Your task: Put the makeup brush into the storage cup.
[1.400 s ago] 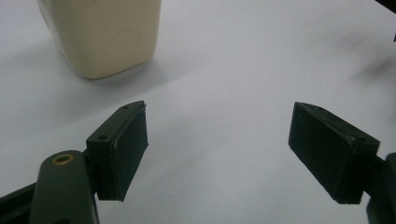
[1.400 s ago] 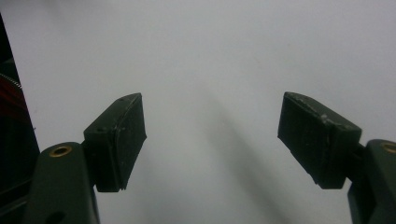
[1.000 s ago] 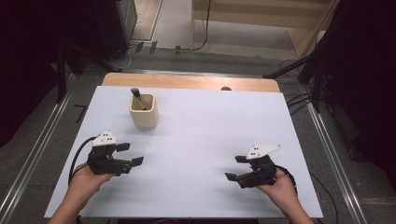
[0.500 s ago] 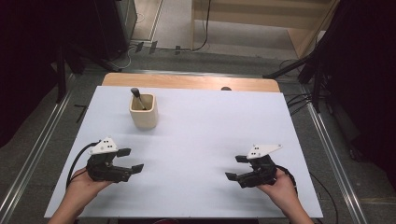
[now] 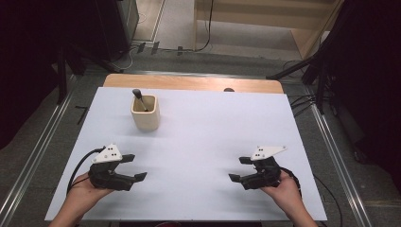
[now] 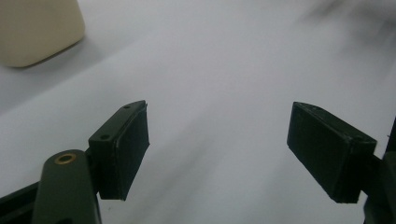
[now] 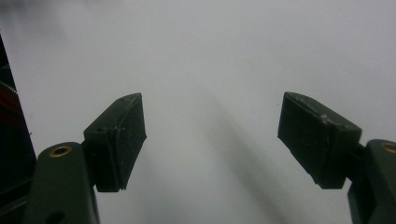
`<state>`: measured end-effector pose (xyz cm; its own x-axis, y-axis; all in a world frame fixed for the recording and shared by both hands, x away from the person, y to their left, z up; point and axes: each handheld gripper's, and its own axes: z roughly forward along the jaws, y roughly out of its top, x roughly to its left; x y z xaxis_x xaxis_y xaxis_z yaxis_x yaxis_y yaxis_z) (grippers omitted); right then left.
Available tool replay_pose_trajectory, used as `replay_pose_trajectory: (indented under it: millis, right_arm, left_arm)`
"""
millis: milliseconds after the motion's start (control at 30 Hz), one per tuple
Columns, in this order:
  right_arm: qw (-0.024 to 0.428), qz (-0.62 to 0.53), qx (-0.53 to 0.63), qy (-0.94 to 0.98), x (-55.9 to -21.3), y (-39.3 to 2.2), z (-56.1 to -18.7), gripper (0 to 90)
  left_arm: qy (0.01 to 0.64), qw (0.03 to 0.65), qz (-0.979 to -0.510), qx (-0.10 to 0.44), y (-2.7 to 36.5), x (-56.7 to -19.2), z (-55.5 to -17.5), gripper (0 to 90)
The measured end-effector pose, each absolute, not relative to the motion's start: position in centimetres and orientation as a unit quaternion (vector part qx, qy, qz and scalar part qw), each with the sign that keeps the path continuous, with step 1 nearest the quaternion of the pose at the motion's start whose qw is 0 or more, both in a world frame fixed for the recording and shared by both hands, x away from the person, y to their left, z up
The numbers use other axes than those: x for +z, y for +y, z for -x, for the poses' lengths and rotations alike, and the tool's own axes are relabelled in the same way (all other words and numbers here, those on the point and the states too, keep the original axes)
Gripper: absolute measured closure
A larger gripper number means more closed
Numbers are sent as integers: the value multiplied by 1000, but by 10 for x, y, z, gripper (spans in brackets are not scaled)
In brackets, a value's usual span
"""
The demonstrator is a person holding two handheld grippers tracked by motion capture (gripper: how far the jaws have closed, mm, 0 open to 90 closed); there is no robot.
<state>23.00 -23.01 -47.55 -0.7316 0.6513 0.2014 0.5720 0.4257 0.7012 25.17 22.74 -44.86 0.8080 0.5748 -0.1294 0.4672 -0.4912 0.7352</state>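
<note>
Item one: cream cup [image 5: 145,112], upright on the white table sheet [image 5: 213,137], at about eleven o'clock from the sheet's middle; its corner also showed at eleven o'clock in the left gripper view [image 6: 37,30]. Item two: dark-handled tool [image 5: 140,98], standing tilted inside the cup, its handle end leaning toward eleven o'clock above the rim; what kind of tool could not be told. Item three: left gripper [image 5: 132,166], held low at seven o'clock of the sheet, jaws spread wide with nothing between them, pointing toward three o'clock and well apart from the cup. Item four: right gripper [image 5: 239,169], held low at five o'clock, jaws likewise spread and empty, pointing toward nine o'clock, bare sheet ahead of it. Progress, as judged: no work on the cup or tool had begun; neither was touched, and the tool sat in the cup. Remaining, as judged: the whole job, starting with a reach toward the cup, the left gripper being nearer.
</note>
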Motion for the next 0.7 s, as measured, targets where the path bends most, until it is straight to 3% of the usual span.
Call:
replay_pose_trajectory:
  millis: [700]
  right_arm:
    - [53,-363,396,842,-474,-229,-231,243]
  left_arm:
    - [315,405,-855,77,229,-450,-253,215]
